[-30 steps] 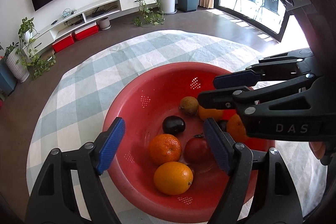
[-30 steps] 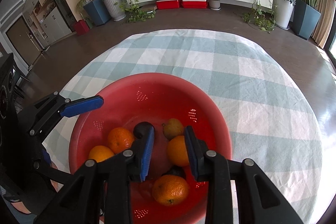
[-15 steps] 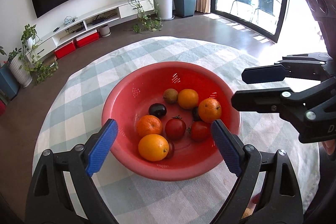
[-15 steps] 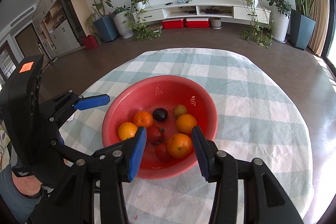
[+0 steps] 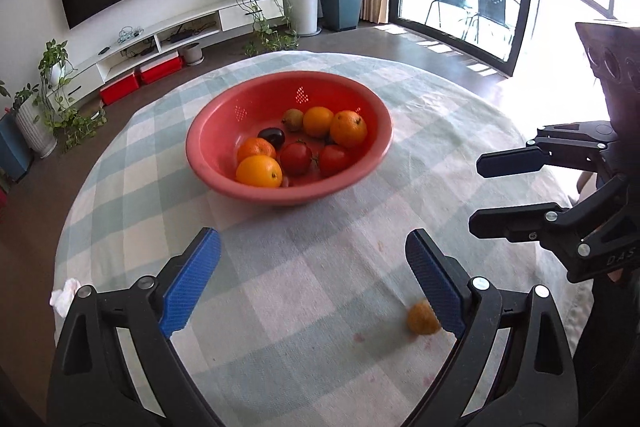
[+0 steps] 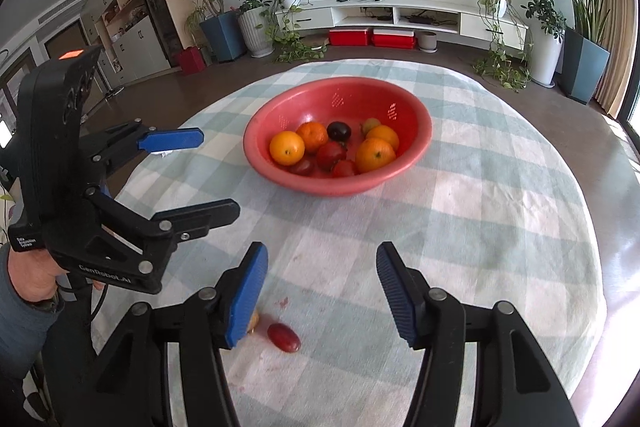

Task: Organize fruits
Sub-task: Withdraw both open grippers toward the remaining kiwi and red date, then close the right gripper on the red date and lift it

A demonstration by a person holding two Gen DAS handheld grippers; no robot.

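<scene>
Checked green-and-white cloth covered the round table; the red perforated plastic bowl of oranges and tomatoes sat toward its far edge. Both the left gripper and right gripper hovered near the near edge, jaws wide and empty, probably to collect the small red oval fruit stranded there.

Red bowl of fruit — tongs wide apart, empty.

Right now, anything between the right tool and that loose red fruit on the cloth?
Nothing visible. The red fruit lies on the tablecloth just below the open right tool, a small yellowish fruit beside it, partly behind the tool's left finger.
</scene>
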